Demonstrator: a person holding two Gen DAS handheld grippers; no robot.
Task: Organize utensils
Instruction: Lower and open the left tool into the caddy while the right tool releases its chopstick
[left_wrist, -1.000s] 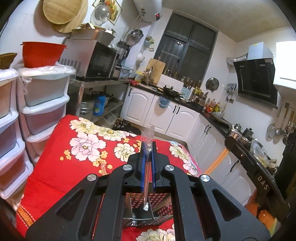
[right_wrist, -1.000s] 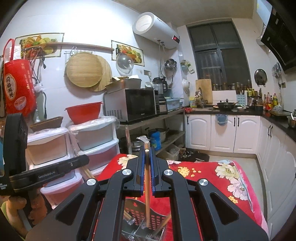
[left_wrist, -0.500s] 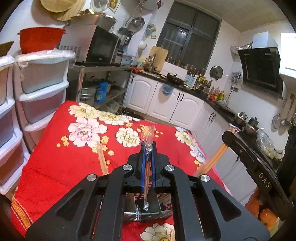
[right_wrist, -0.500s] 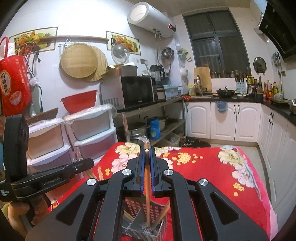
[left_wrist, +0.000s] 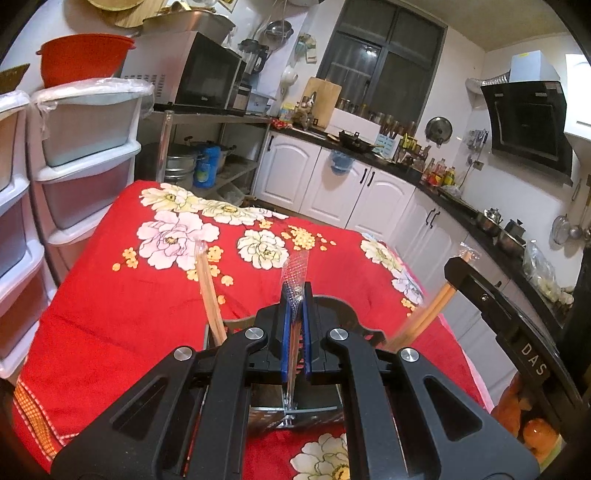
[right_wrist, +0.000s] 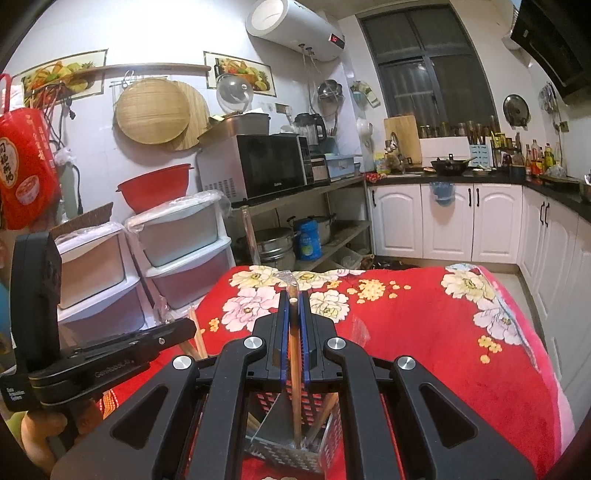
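Between tool (right_wrist: 294, 334) pads: chopstick (right_wrist: 294, 369).

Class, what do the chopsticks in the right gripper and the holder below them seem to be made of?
Chopsticks: probably wood or bamboo; matte tan, with a clear wrapper at the tip. Holder: looks like metal; shiny grey, perforated walls.

White cabinets (right_wrist: 448, 221) stood under a dark window (right_wrist: 432, 74); a microwave (right_wrist: 266, 170) sat on a metal shelf, beside plastic drawers (right_wrist: 184, 243).
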